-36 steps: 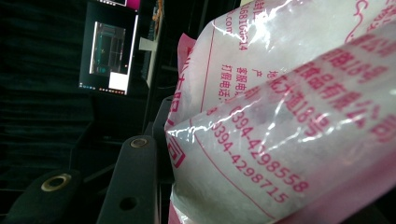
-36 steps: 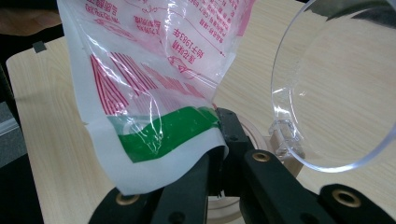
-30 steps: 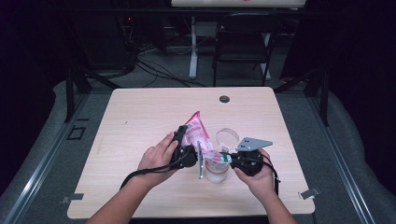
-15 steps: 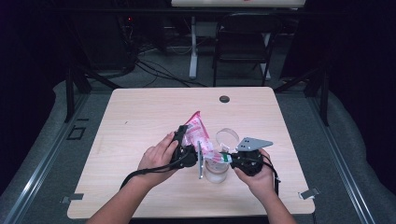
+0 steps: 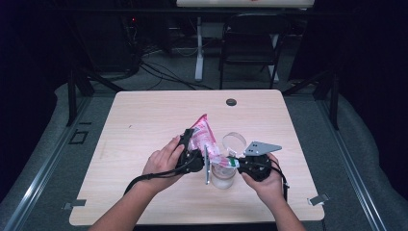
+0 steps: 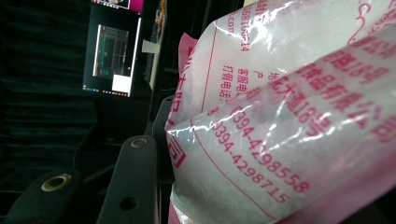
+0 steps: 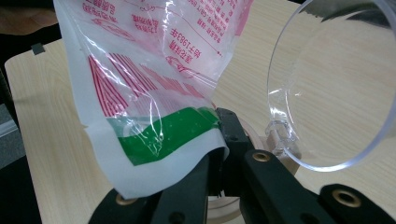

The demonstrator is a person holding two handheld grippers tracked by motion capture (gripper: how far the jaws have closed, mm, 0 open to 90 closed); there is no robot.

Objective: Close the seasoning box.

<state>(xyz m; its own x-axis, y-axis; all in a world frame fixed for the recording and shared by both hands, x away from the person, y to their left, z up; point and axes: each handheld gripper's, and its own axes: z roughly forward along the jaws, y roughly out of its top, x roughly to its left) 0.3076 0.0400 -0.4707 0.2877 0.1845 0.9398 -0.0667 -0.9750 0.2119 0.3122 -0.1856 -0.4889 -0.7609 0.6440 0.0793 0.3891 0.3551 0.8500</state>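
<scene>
Nothing has shifted over the last second: the pink-printed bag [image 5: 201, 137] stays tilted above the clear jar [image 5: 223, 176] on the bench [image 5: 144, 120]. The left tongs [image 5: 196, 153] clench its body, and the right tongs [image 7: 219, 154] pinch its green-banded corner beside the hinged lid [image 7: 336, 84]. Pouring looks paused or barely begun.

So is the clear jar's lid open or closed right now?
Open: the hinged lid stands flipped up beside the jar, its mouth uncovered under the bag.

Both grippers' fingers [image 7: 224, 140] clamped; hands close
</scene>
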